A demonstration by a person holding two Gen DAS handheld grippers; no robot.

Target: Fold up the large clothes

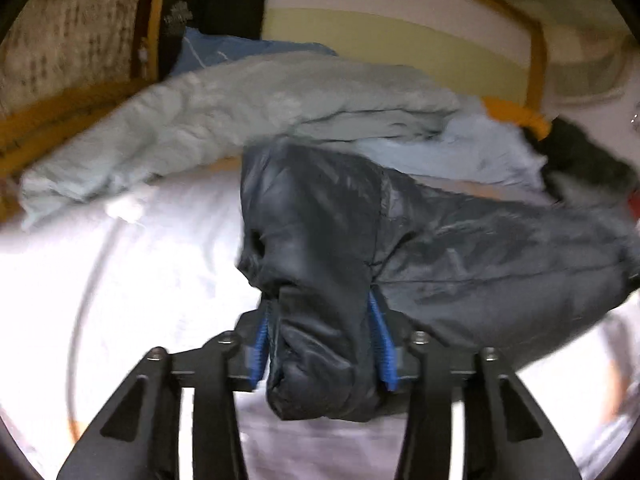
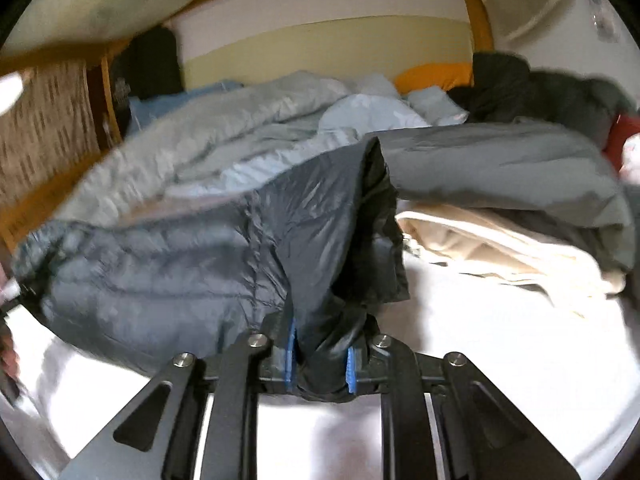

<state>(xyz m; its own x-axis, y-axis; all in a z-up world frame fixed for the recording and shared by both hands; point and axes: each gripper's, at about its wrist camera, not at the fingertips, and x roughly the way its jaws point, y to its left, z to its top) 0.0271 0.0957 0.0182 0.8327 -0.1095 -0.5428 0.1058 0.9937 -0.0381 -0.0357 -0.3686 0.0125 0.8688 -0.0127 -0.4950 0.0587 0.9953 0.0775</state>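
Observation:
A dark navy puffer jacket [image 1: 460, 256] hangs above the white bed sheet [image 1: 132, 280], held at both ends. My left gripper [image 1: 320, 344] is shut on a bunched corner of the jacket between its blue pads [image 1: 259, 344]. In the right wrist view the same jacket [image 2: 152, 272] stretches to the left. My right gripper [image 2: 320, 360] is shut on another bunched part of it, with blue pads [image 2: 351, 370] on either side. Both views are blurred by motion.
A pale grey-green duvet [image 1: 192, 120] and light blue bedding [image 2: 372, 116] lie piled at the back. A grey garment [image 2: 520, 168] over a cream one [image 2: 500, 248] lies at the right. A wooden bed frame [image 1: 536, 52] and dark clothes [image 2: 532, 92] stand behind.

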